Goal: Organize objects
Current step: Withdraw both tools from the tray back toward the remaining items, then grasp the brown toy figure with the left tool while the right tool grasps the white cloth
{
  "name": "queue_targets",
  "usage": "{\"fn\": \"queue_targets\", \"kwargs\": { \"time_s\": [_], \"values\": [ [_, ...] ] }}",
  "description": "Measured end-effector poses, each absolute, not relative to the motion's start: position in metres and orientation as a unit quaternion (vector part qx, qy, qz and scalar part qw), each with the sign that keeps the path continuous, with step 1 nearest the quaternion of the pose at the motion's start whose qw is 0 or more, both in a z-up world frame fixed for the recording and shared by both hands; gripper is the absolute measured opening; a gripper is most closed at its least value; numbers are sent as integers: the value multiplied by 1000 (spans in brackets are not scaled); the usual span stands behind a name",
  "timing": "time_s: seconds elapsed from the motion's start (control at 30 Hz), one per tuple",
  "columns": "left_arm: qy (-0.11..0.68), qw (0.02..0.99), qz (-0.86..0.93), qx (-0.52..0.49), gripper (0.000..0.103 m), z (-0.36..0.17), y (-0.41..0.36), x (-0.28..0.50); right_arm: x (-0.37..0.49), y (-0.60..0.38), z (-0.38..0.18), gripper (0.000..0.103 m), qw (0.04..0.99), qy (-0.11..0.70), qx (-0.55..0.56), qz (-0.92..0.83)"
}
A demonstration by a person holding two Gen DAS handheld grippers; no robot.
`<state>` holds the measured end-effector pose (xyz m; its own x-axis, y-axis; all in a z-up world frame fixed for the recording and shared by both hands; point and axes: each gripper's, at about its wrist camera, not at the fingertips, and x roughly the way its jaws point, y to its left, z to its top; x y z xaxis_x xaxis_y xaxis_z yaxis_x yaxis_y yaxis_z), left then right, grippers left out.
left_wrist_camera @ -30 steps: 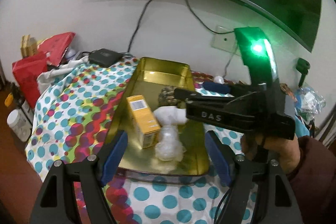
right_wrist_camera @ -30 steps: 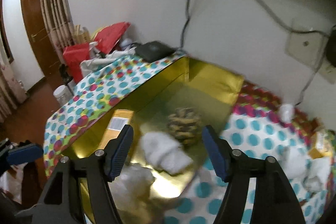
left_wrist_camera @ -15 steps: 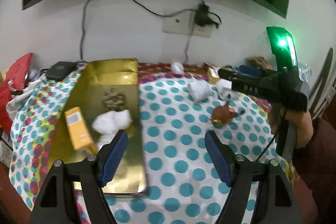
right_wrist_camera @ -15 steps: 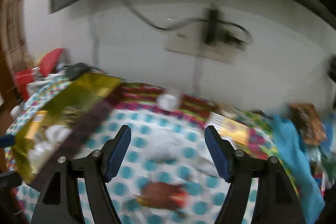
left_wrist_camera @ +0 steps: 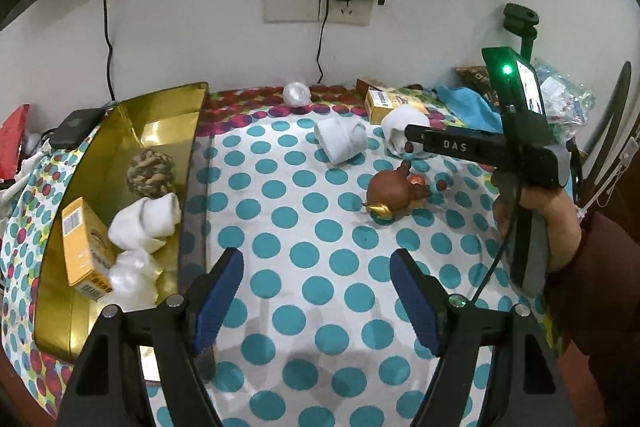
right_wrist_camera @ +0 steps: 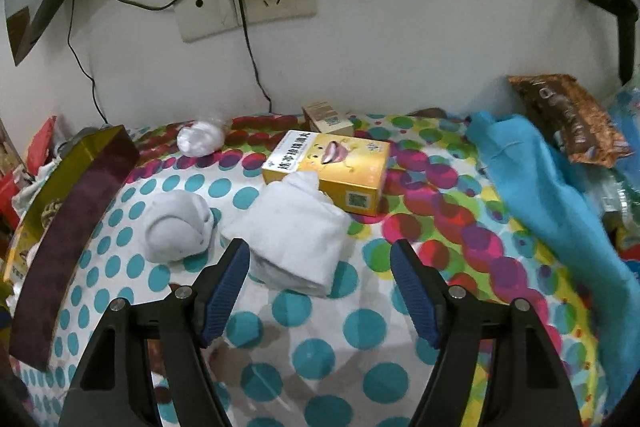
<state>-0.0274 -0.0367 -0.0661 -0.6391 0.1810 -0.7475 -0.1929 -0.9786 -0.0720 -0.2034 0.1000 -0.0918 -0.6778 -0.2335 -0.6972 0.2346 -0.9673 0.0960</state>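
Note:
My left gripper [left_wrist_camera: 316, 291] is open and empty over the dotted tablecloth [left_wrist_camera: 320, 255], just right of the gold tin [left_wrist_camera: 168, 119]. The tin holds a rope ball [left_wrist_camera: 151, 169], a yellow box [left_wrist_camera: 82, 247], a white sock roll [left_wrist_camera: 146, 223] and a plastic bundle [left_wrist_camera: 132, 279]. My right gripper [right_wrist_camera: 320, 283] is open with nothing between its pads. A folded white sock [right_wrist_camera: 296, 227] lies just ahead of its left finger, a rolled sock [right_wrist_camera: 178, 227] to its left, and a yellow box [right_wrist_camera: 332, 167] behind. A brown toy [left_wrist_camera: 394, 193] lies below the right gripper [left_wrist_camera: 410, 143].
A white plastic ball [right_wrist_camera: 200, 139] and a small box [right_wrist_camera: 328, 119] sit near the wall. A blue cloth [right_wrist_camera: 540, 179] and a brown packet [right_wrist_camera: 568, 119] fill the right side. Cables hang from the wall socket [right_wrist_camera: 248, 7]. A hand [left_wrist_camera: 536, 219] holds the right gripper.
Both views swung right, away from the tin. The right gripper went from above the tin to the socks beside the yellow box. The left gripper shifted right of the tin, still open.

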Motion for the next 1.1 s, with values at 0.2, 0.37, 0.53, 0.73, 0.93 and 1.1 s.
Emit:
{"fn": "queue_targets", "kwargs": {
  "time_s": [0.2, 0.37, 0.53, 0.73, 0.93, 1.1],
  "values": [
    [38, 103, 904, -413, 78, -66, -19, -44, -227, 57, -114, 38, 154, 16, 389, -908],
    [64, 113, 904, -407, 78, -63, -1, -51, -233, 25, -121, 25, 160, 52, 391, -905],
    [101, 135, 903, -395, 78, -63, 19, -57, -226, 30, -128, 22, 147, 70, 389, -906],
    [143, 183, 887, -400, 78, -71, 41, -67, -219, 55, -136, 22, 120, 44, 401, -907],
    [180, 233, 857, -422, 78, -81, 53, -86, -219, 41, -140, 22, 112, 67, 406, -905],
    [205, 241, 839, -443, 78, -89, 56, -103, -223, 45, -142, 22, 123, 46, 409, -903]
  ]
}}
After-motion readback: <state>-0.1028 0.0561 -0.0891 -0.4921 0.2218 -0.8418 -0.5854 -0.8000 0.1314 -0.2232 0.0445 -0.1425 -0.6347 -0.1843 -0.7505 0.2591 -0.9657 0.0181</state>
